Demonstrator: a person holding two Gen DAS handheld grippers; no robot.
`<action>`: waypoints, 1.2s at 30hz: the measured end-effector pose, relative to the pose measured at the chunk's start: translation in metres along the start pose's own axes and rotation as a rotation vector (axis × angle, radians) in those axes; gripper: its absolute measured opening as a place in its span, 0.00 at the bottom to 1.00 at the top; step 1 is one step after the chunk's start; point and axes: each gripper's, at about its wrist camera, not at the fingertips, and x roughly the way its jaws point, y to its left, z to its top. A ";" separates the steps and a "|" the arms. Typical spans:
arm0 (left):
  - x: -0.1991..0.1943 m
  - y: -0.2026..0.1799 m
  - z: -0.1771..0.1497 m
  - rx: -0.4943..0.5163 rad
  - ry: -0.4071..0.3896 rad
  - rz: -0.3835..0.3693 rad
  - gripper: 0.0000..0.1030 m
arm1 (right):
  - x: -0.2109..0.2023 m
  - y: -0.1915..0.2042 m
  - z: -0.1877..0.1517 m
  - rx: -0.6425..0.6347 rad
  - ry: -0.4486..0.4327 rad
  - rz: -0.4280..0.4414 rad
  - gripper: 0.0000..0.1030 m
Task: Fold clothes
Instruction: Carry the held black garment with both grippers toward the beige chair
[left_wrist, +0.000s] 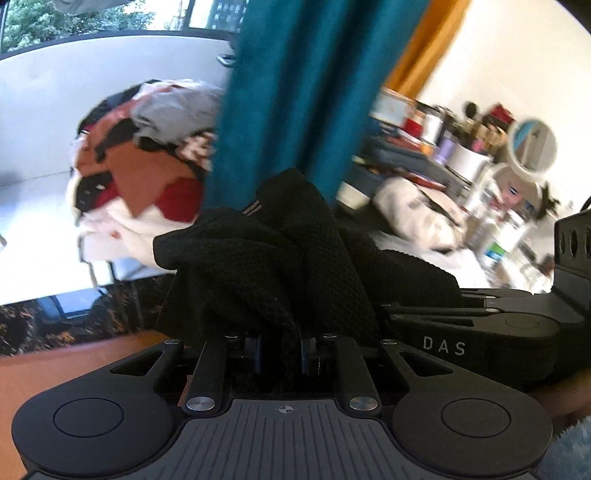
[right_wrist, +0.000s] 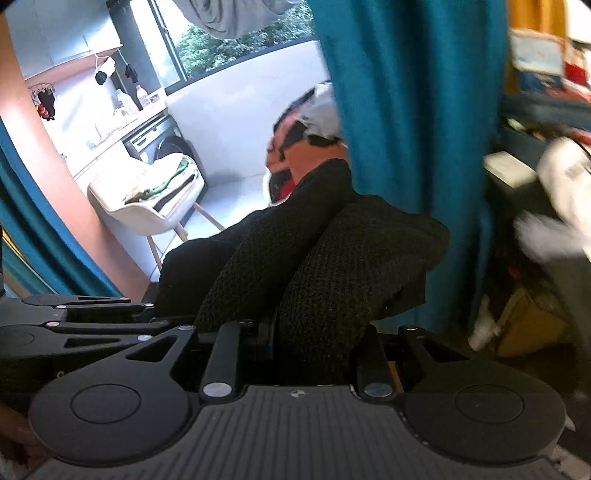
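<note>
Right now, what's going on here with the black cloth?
A person is holding a gripper in each hand, and both are shut on the same black knit garment. The left gripper pinches a bunched fold; the right gripper grips another, close alongside. The garment is lifted and bunched, not yet folded. Behind it hang a teal curtain and a clothes pile sits on a chair.

- The black knitted garment (left_wrist: 266, 258) is coarse, open-weave cloth, matt and rough.
- The black left gripper (left_wrist: 281, 356) and black right gripper (right_wrist: 271, 338) look like matt plastic with shiny metal pins.
- The teal curtain (left_wrist: 295, 92) is soft, velvety cloth.
- The white shell chair (right_wrist: 147, 210) is smooth, probably plastic, on wooden legs.
</note>
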 end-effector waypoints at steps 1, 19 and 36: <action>-0.001 0.016 0.006 0.003 0.000 0.011 0.14 | 0.015 0.014 0.009 -0.004 -0.004 -0.001 0.22; 0.056 0.280 0.118 -0.185 0.030 0.244 0.14 | 0.257 0.136 0.132 -0.129 0.120 0.194 0.22; 0.167 0.459 0.322 -0.313 0.013 0.376 0.14 | 0.473 0.172 0.345 -0.248 0.193 0.341 0.22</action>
